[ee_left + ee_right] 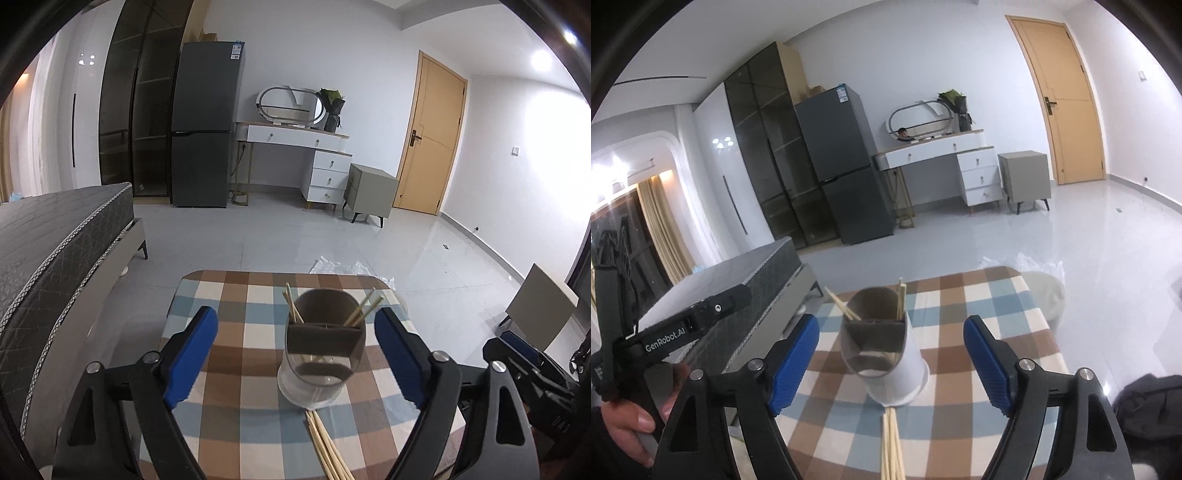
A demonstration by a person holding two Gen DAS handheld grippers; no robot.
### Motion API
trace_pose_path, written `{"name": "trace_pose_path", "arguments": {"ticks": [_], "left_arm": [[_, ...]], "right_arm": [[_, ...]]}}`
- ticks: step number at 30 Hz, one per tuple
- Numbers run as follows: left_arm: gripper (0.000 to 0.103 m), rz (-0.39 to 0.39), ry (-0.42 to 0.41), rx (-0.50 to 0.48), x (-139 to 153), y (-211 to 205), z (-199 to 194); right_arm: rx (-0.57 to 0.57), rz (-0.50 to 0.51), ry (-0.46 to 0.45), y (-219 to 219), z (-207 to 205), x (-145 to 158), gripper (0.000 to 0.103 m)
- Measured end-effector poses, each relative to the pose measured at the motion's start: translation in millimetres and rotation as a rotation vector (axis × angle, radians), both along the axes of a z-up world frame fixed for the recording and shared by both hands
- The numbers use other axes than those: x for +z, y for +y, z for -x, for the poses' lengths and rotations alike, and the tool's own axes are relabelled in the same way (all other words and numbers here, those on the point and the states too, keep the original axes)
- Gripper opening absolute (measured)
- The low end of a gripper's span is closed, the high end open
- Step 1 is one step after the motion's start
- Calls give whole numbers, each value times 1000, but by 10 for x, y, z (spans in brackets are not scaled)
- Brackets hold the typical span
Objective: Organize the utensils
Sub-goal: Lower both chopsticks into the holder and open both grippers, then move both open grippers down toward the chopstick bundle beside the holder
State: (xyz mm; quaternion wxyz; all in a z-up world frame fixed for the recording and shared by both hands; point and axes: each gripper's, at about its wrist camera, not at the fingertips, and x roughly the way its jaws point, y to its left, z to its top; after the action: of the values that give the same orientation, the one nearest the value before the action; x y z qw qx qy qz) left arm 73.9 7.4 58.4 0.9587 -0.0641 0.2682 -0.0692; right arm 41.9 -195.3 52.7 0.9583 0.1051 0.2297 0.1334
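Checked cloth covers the small table (236, 295), bed and fridge behind. On it stands the utensil holder (325, 343) with chopsticks (364, 310) poking out; loose chopsticks (327, 446) lie just in front. Both the left gripper (295, 354) and right gripper (892, 360) are spread wide, grasping nothing

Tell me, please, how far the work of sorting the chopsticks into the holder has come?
Partly done. Some chopsticks already stand in the holder: one pair on one side of its divider, another pair on the other. Nothing is in hand: the left tongs and the right tongs are open and empty. A bundle of loose chopsticks still lies on the checked tablecloth, waiting to be sorted.
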Motion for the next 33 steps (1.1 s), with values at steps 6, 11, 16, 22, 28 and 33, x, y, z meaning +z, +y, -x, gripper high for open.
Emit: {"name": "trace_pose_path", "arguments": {"ticks": [6, 11, 16, 22, 28, 33], "left_arm": [[91, -11, 2, 22, -84, 15, 120], [93, 4, 10, 42, -227, 81, 192], [93, -12, 18, 59, -406, 96, 235], [93, 6, 46, 104, -732, 103, 233], [93, 4, 84, 95, -921, 89, 202], [93, -20, 124, 97, -1003, 78, 153]], "right_arm": [[29, 32, -25, 81, 169, -104, 83], [58, 59, -49, 160, 292, -204, 83], [47, 60, -34, 154, 308, -365, 95], [4, 82, 38, 110, 213, -591, 97], [-1, 114, 82, 109, 125, -783, 102], [-7, 106, 119, 101, 44, -896, 103]]}}
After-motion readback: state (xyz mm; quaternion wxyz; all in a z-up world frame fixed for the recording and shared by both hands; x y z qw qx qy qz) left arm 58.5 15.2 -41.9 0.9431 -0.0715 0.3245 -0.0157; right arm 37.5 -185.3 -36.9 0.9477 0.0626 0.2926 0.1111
